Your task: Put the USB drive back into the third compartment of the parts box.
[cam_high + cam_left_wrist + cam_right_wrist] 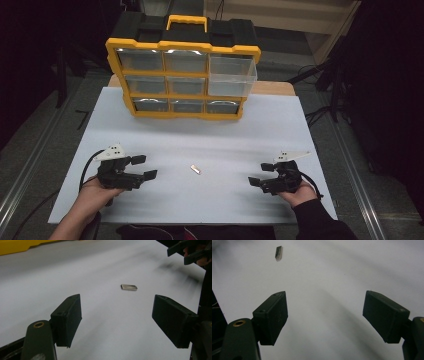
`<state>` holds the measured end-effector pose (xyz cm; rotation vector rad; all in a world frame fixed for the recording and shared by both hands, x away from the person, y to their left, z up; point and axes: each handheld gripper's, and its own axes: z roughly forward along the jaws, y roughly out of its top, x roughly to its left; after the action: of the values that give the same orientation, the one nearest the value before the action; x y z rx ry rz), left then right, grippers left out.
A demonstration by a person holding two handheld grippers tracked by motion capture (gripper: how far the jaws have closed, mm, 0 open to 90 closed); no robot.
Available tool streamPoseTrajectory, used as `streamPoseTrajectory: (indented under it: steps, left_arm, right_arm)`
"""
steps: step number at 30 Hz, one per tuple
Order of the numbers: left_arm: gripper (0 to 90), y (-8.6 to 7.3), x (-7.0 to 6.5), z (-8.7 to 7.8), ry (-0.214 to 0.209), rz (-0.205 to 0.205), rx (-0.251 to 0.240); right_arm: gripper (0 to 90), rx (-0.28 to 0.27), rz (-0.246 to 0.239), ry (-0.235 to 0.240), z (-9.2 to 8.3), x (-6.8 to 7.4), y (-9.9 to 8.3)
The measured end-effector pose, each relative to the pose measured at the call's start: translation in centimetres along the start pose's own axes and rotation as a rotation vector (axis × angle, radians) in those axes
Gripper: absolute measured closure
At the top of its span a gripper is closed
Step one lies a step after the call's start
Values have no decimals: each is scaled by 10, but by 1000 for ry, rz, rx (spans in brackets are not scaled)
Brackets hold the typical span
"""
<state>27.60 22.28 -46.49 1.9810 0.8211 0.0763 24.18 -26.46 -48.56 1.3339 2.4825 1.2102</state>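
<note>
From my remote station I see both tools parked low on the white-topped table (200,135), one on each side of a small flat rectangular metal piece (195,169) that lies alone on the bare surface about midway between them. The left hand-held gripper (145,167) has its black jaws spread wide, holding nothing and touching nothing; in the left gripper view the metal piece (129,287) sits ahead of the gap, well clear of both pads. The right hand-held gripper (261,174) is likewise wide open and empty, and in the right gripper view the piece (278,252) lies far off toward the upper left. At the far edge of the table stands a yellow-framed organiser cabinet with clear plastic drawers (182,82), its upper right drawer (231,76) pulled partly out.
</note>
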Motion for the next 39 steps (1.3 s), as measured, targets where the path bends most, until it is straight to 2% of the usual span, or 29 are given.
streamPoseTrajectory:
  steps: [23,39]
  left_arm:
    - [251,0,2,0,5,-22,9]
    - [251,-1,2,0,7,-21,14]
  right_arm:
    - [180,3,11,7,-1,1,0]
    - [180,4,17,10,0,0,1]
